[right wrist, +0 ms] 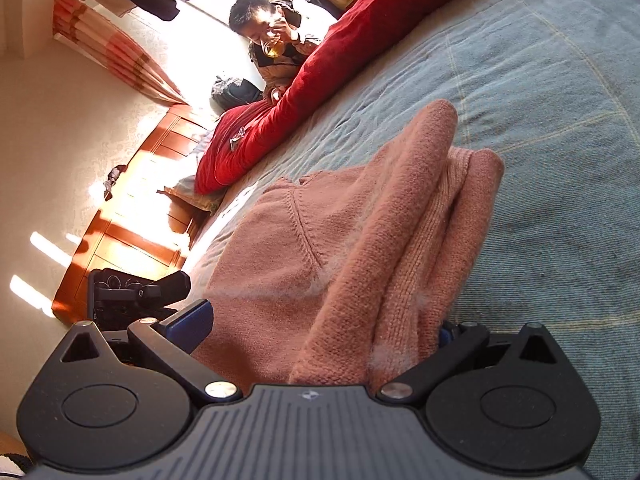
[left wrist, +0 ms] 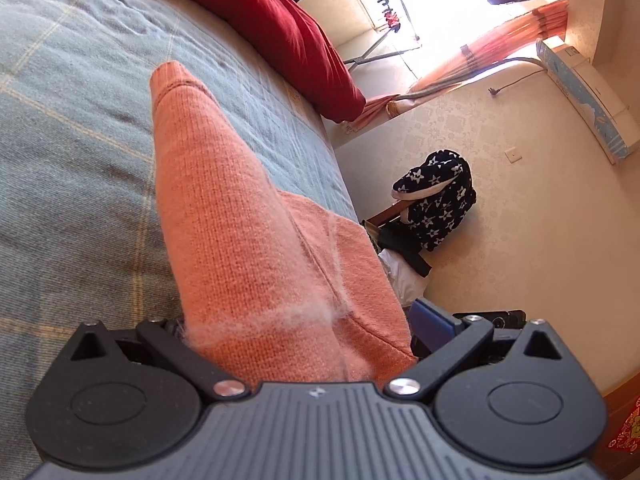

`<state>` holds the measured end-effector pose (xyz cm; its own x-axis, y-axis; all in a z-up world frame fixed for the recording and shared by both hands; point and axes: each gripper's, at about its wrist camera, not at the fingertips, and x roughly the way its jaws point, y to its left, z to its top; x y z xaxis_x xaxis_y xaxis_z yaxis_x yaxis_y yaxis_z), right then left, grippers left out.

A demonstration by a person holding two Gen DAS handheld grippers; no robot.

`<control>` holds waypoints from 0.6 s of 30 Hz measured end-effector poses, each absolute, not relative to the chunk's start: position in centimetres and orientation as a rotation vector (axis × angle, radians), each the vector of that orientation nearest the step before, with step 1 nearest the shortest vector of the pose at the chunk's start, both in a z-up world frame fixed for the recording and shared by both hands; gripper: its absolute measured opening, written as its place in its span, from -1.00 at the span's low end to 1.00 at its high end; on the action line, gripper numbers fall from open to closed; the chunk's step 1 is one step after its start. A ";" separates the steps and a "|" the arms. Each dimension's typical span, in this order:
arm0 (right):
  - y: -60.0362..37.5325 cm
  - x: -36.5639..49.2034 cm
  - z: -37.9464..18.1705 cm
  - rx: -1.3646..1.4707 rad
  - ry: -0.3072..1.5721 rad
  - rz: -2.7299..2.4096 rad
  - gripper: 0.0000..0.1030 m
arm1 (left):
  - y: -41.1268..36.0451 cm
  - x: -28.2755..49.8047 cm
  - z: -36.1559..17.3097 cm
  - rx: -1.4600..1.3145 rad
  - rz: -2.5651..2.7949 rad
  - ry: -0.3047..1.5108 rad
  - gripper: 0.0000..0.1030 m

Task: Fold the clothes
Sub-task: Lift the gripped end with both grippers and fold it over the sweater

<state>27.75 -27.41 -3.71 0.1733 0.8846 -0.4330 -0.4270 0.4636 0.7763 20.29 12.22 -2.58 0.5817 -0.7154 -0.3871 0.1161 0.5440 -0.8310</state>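
Left wrist view: my left gripper (left wrist: 298,340) had its jaws spread wide, with the sweater (left wrist: 240,240) bunched between them; I could not tell whether the fingers pressed it. The sweater lay on the bed (left wrist: 72,140), one sleeve stretched away from the gripper, short of the red quilt (left wrist: 280,28) at the bed's far edge.

Right wrist view: my right gripper (right wrist: 320,336) was likewise spread, sweater (right wrist: 360,240) folds filling the gap; grip unclear. The sweater sat heaped on the bed (right wrist: 560,160). Beyond the quilt (right wrist: 360,48), a person (right wrist: 276,40) was drinking from a glass.
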 end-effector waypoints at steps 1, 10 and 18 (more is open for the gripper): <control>-26.7 27.7 -3.6 0.548 1.008 1.006 1.00 | 12.7 20.0 -2.5 -0.861 -0.558 0.800 0.94; -19.2 26.5 -2.3 0.450 1.006 1.078 1.00 | 19.0 16.5 -1.9 -0.906 -0.494 0.729 0.94; -10.1 24.8 -0.8 0.341 1.016 1.166 1.00 | 25.4 12.7 -1.5 -0.941 -0.407 0.666 0.94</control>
<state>24.82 -10.07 -0.79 0.0342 0.8760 -0.4810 -0.5958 0.4043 0.6939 12.70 25.45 -1.54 0.7318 -0.5891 -0.3428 0.0369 0.5364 -0.8432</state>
